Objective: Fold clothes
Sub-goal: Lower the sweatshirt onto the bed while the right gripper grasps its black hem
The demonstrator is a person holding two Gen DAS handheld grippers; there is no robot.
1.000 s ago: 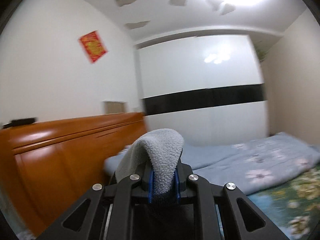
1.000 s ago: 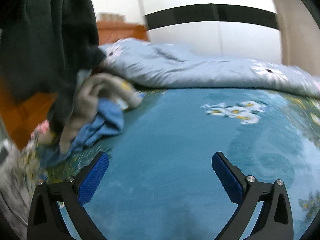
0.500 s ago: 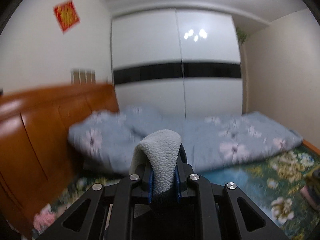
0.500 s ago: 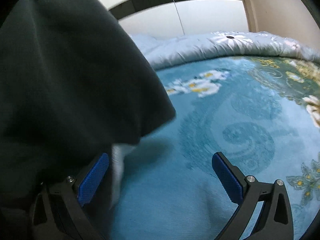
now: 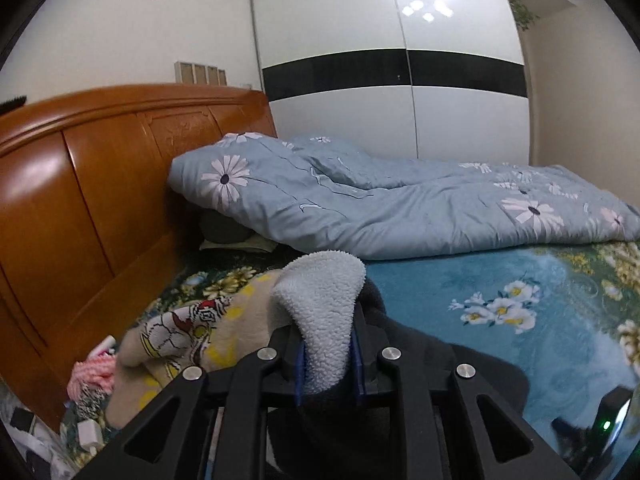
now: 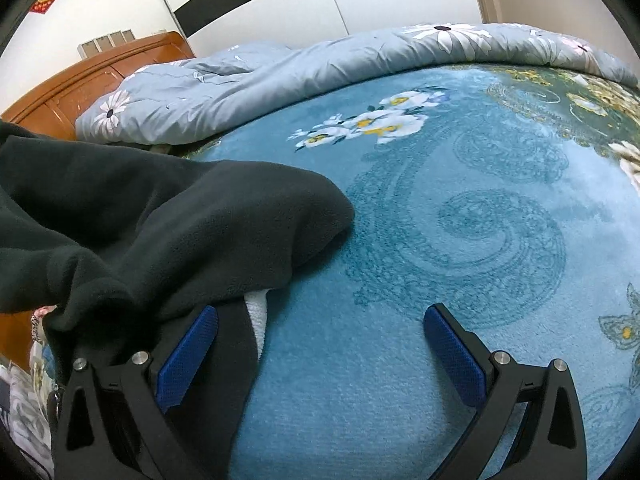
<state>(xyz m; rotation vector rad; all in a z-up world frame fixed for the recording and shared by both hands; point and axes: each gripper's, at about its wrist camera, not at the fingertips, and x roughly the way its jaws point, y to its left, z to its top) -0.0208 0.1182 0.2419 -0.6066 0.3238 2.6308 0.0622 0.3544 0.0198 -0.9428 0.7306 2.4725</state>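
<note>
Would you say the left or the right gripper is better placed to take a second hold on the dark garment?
Probably right: the right gripper is open just above the bedspread beside the dark fleece garment, while the left gripper is already clamped on it.

The left gripper point(image 5: 328, 364) sat at the lower centre, jaws clamped together. The right gripper point(image 6: 320, 344) spread wide across the bottom, holding nothing.

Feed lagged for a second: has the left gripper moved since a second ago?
Yes. The left gripper, shut on the dark fleece garment, has tipped downward: the wardrobe and orange headboard sit higher in its view, and the bed blanket now shows.
</note>
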